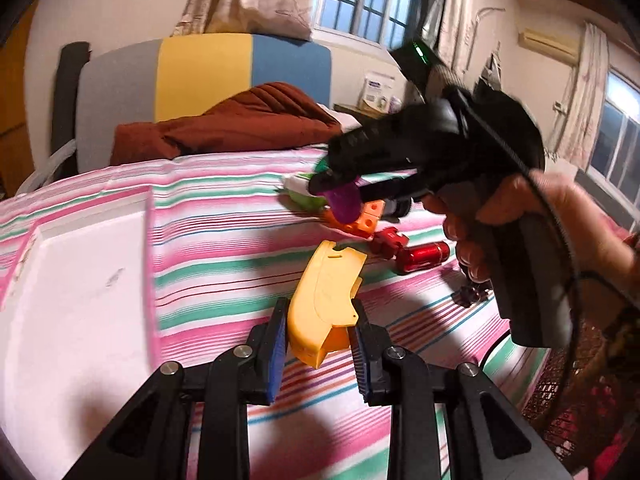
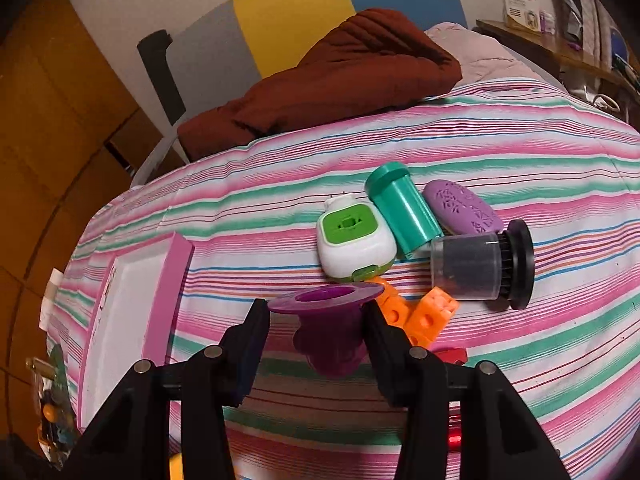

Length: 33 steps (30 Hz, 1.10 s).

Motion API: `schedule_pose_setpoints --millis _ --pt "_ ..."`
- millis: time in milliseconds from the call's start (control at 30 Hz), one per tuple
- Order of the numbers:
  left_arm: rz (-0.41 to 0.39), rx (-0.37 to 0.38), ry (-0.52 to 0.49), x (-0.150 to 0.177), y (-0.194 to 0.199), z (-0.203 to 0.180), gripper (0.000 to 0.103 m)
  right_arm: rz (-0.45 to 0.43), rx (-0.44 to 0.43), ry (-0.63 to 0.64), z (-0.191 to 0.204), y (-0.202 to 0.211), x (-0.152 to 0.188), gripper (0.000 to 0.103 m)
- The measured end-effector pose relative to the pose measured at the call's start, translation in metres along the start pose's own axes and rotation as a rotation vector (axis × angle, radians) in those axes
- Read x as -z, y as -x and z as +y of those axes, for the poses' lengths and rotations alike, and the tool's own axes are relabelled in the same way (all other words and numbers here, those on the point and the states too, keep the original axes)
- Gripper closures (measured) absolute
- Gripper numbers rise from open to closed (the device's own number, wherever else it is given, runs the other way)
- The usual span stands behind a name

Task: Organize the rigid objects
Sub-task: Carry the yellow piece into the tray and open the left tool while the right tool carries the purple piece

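On the bed with the striped sheet (image 2: 500,136), both tools have something in them. Left tool (image 1: 320,320) has its blue-padded fingers (image 1: 277,356) clamped on the lower end of a yellow plastic piece (image 1: 326,296), which sticks out forward over the sheet. Off to its left is a white tray with a pink rim (image 1: 72,292), lying flat on the bed.

Right tool (image 2: 316,322) is squeezed onto a purple funnel-shaped thing (image 2: 326,320), wide flange up, narrow stem hanging down between the fingers. From the left camera you can see that same tool held up above the pile by the person's hand (image 1: 532,216), with the purple piece (image 1: 343,204) poking out of its tip.

The rest of the pile sits just beyond the right tool:
- white and green gadget (image 2: 354,240)
- teal cylinder (image 2: 402,206) lying on its side, touching the gadget
- purple oval with a cut pattern (image 2: 462,208), right beside the teal one
- clear cup with a black ribbed cap (image 2: 482,266), on its side
- orange blocks (image 2: 424,314) just in front of that cup

Closer to the left tool there's a red can (image 1: 424,256) on its side and a small red piece (image 1: 388,242) next to it. A brown blanket (image 2: 332,76) is bunched up at the head of the bed.
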<state>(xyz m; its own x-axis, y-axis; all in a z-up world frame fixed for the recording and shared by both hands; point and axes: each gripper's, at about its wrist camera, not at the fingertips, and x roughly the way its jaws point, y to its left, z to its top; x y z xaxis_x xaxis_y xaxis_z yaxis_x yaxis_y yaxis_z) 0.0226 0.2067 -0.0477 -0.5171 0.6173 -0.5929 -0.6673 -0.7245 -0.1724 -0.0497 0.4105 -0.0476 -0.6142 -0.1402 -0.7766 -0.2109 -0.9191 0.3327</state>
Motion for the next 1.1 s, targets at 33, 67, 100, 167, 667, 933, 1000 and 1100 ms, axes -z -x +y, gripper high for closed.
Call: schedule_pose_setpoints --millis 33,67,100,167,667,933,1000,1100 --pt "-0.003 -0.011 0.009 0.0 0.004 0.004 0.074 -0.002 -0.004 0.004 0.001 0.0 0.0 0.056" --pt "-0.005 -0.028 0.02 0.001 0.01 0.01 0.074 -0.005 -0.008 0.006 0.001 0.001 0.0 0.055" --pt "-0.006 -0.043 0.035 0.001 0.015 0.017 0.074 -0.009 -0.014 0.008 0.003 0.001 0.0 0.055" --pt "-0.01 -0.072 0.078 0.002 0.025 0.032 0.074 -0.015 -0.025 0.015 0.006 0.003 0.001 0.055" --pt "0.063 -0.345 0.284 0.024 0.054 0.141 0.074 -0.016 -0.039 0.043 0.013 0.004 0.003 0.055" --pt "0.103 -0.418 0.307 0.043 0.068 0.157 0.075 -0.019 -0.057 0.088 0.025 0.006 0.006 0.055" --pt "0.11 -0.435 0.291 0.049 0.075 0.156 0.075 -0.026 -0.071 0.095 0.028 0.008 0.006 0.055" --pt "0.106 -0.44 0.29 0.06 0.085 0.153 0.073 -0.033 -0.094 0.114 0.033 0.01 0.007 0.055"
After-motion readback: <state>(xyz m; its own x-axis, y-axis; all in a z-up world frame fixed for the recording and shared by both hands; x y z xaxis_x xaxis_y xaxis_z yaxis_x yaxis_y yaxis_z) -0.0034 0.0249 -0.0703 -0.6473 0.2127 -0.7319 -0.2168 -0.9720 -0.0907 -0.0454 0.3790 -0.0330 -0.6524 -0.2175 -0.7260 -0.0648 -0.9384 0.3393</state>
